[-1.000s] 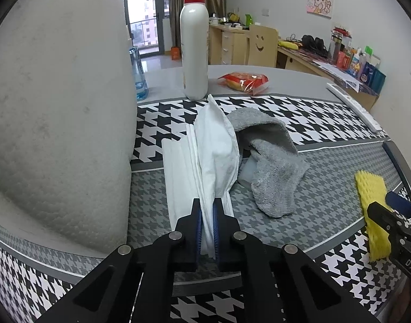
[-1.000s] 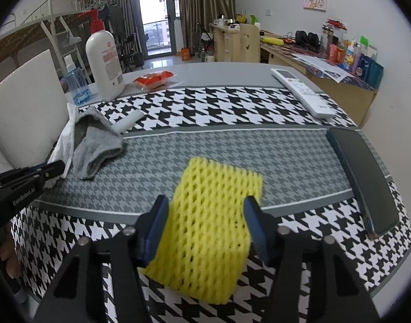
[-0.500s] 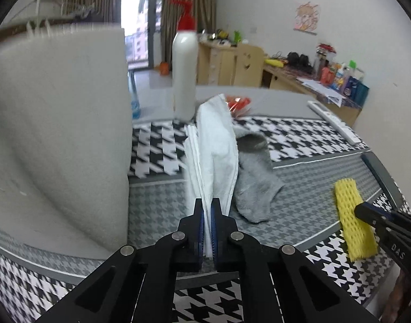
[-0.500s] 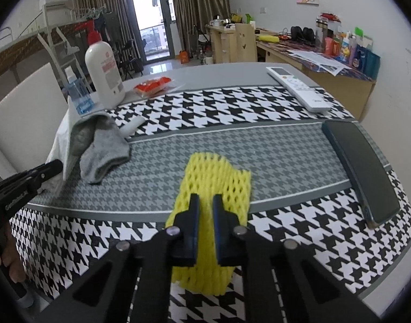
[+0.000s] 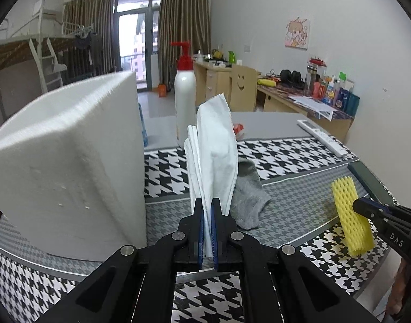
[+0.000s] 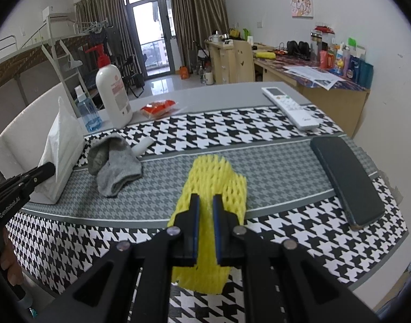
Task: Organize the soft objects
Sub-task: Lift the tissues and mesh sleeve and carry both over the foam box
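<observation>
My left gripper [image 5: 207,204] is shut on a folded white cloth [image 5: 217,150] and holds it upright, lifted above the table; the cloth also shows in the right wrist view [image 6: 60,145]. A grey sock [image 5: 247,199] lies on the table behind it, seen too in the right wrist view [image 6: 113,161]. My right gripper [image 6: 205,202] is shut on a yellow foam net [image 6: 213,177] and holds it raised over the table's front; the net shows at the right of the left wrist view [image 5: 350,215].
A large white foam block [image 5: 65,167] stands at the left. A white pump bottle [image 6: 112,94], a blue spray bottle [image 6: 88,113], a red snack packet [image 6: 158,106], a white remote [image 6: 291,107] and a dark case [image 6: 345,180] sit on the houndstooth table.
Both grippers have risen: the left lifted the white cloth off the sock, the right closed on the yellow foam net and raised it off the table.
</observation>
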The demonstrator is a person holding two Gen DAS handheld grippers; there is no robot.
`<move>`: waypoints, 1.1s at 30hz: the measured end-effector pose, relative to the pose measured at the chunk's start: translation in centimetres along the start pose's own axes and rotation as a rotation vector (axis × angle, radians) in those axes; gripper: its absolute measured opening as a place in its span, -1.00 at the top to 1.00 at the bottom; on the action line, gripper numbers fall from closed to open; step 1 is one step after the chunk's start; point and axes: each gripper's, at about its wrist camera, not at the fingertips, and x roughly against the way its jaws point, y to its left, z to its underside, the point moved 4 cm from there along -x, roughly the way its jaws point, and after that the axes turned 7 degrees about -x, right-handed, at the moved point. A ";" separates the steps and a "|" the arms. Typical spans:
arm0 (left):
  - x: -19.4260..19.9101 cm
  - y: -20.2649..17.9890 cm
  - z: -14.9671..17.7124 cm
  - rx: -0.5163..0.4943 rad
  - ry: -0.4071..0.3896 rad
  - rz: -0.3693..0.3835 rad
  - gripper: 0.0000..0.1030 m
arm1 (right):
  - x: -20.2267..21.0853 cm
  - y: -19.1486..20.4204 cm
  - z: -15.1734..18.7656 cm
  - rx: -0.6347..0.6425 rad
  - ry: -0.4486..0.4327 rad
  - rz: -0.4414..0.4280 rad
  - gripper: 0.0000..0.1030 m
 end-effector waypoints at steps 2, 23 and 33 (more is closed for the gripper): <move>0.5 0.0 -0.1 -0.005 -0.012 -0.004 0.91 | 0.4 0.2 -0.1 0.003 -0.009 -0.002 0.77; 3.7 0.5 -1.2 -0.061 -0.108 -0.029 0.91 | 3.4 2.2 -2.3 0.006 -0.113 -0.043 0.77; 5.5 1.8 -2.4 -0.068 -0.162 -0.045 0.91 | 4.7 4.0 -3.9 0.027 -0.175 -0.071 0.77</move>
